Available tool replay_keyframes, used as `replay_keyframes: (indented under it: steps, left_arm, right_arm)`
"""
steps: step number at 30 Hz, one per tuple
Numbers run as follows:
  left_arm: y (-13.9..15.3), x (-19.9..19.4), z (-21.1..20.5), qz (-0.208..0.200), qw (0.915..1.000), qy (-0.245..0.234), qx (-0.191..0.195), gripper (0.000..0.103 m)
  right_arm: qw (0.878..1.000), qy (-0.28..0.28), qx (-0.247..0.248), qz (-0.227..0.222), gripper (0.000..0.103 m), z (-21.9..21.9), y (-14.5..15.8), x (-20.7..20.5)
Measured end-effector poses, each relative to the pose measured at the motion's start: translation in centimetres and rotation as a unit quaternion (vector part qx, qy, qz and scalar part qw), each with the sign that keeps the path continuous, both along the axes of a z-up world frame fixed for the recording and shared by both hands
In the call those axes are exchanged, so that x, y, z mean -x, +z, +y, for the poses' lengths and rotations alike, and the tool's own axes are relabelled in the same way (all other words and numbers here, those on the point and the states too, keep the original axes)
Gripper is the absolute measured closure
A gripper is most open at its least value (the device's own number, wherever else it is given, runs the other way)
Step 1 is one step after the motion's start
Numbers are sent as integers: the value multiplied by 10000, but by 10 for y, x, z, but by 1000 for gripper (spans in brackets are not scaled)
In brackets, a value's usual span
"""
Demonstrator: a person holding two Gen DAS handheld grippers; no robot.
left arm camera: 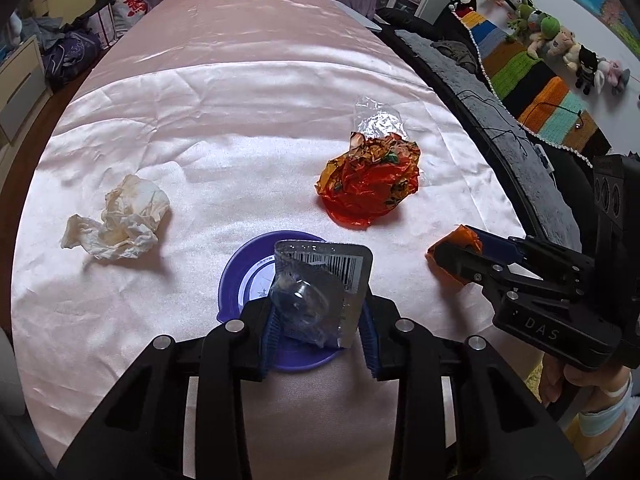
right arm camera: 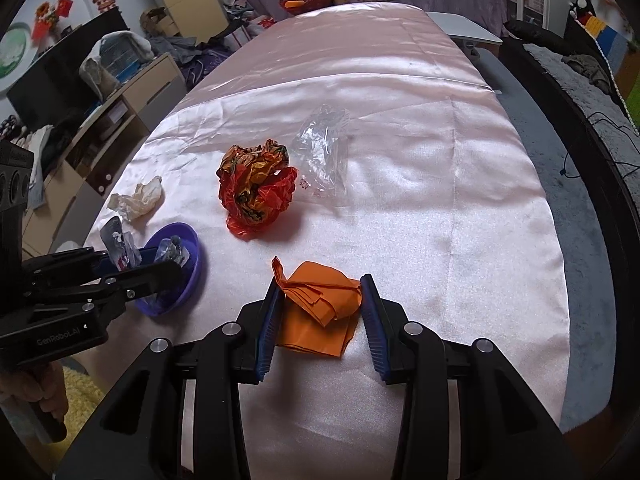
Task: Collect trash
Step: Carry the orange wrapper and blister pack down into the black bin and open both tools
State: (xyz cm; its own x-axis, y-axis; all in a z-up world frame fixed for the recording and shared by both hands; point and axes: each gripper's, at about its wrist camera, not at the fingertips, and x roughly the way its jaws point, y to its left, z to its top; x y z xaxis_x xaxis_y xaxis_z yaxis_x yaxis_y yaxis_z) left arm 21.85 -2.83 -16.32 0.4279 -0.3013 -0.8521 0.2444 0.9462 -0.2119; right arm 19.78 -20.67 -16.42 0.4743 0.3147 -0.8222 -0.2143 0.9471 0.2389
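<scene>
Both jaws partly closed: left gripper (left arm camera: 316, 332) pinches upright blister pack (left arm camera: 320, 280) over purple bowl (left arm camera: 236, 276); right gripper (right arm camera: 320, 320) clamps orange paper (right arm camera: 320, 304); only right view shows bowl's contents.

From my left gripper's (left arm camera: 318, 334) camera, the blister pack (left arm camera: 320, 280) between the jaws hides much of the purple bowl (left arm camera: 236, 276) beneath. My right gripper's (right arm camera: 322, 320) jaws cover the orange paper's (right arm camera: 320, 300) side edges; whether the pads press it, I cannot tell.
</scene>
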Motion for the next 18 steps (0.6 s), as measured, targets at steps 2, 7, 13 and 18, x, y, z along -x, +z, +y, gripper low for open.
replay_keyframes:
  steps: [2, 7, 13, 18]
  left_arm:
    - [9, 4, 2, -93, 9999, 40, -5, 71]
    - [32, 25, 7, -306, 9995, 99, 10, 71]
    - [51, 66, 9, -454, 9988, 131, -109, 71]
    - [58, 107, 12, -499, 9985, 199, -130, 71]
  right_arm:
    - [10000, 2, 26, -52, 64, -2, 6, 3]
    - [9996, 33, 30, -268, 64, -4, 28, 18]
    - [9988, 69, 36, -491, 64, -4, 52, 48]
    - [9980, 158, 51, -607, 64, -3, 67, 79]
